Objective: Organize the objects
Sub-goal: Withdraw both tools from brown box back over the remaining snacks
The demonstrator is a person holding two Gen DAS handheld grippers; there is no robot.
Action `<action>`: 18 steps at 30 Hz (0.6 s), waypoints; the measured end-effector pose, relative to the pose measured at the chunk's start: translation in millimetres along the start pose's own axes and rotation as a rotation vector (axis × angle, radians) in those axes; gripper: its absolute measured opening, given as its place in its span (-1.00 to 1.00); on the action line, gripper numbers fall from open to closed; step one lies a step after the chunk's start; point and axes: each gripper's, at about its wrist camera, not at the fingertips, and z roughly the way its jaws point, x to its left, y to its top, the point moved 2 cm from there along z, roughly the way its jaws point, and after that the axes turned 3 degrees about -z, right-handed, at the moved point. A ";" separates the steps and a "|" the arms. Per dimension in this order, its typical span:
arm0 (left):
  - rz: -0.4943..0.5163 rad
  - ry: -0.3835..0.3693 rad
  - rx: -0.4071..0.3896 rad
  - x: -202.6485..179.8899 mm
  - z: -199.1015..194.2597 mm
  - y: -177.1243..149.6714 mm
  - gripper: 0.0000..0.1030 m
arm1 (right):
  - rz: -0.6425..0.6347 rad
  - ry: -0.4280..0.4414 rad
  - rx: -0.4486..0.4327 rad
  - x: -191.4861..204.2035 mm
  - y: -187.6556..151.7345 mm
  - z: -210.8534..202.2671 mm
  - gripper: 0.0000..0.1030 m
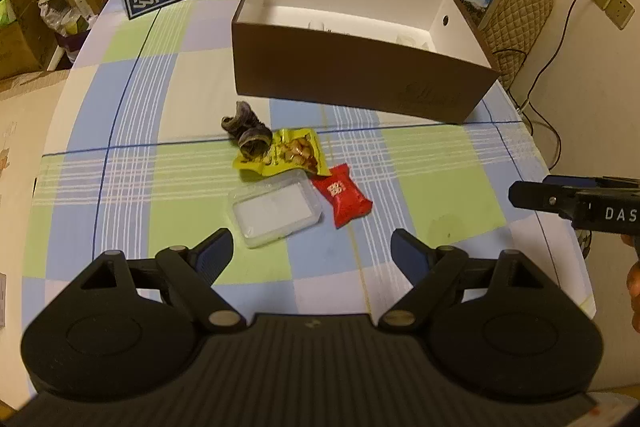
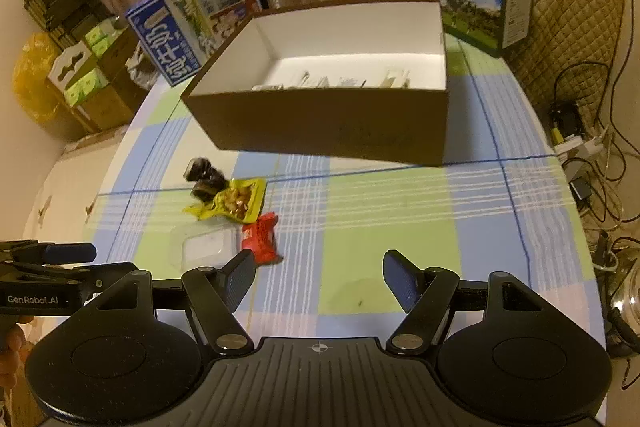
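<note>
Four loose items cluster mid-frame on the bench: clear plastic case (image 1: 276,213), red packet (image 1: 342,199), yellow snack bag (image 1: 290,153), dark bundle (image 1: 244,129), possibly socks. Brown box (image 1: 360,83) sits above them, some contents already inside. Left gripper (image 1: 312,253) and right gripper (image 2: 318,277): jaws open, empty. Step: approach. Next: descend, close on the case.

Right tongs (image 2: 318,277) gape empty over the checked-cloth desk (image 2: 400,227); a red foil snack packet (image 2: 261,238) lies just beyond the left pad, brown open cardboard box (image 2: 320,131) behind.
</note>
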 end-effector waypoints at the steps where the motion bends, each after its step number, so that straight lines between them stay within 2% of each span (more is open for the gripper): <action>1: -0.002 -0.001 0.003 0.5 0.2 -1.6 0.61 | -0.003 0.005 0.006 1.5 -1.2 1.8 0.32; 18: -0.020 0.023 0.024 14.3 9.0 -7.9 0.61 | -0.041 0.060 0.129 23.4 -13.3 46.8 0.32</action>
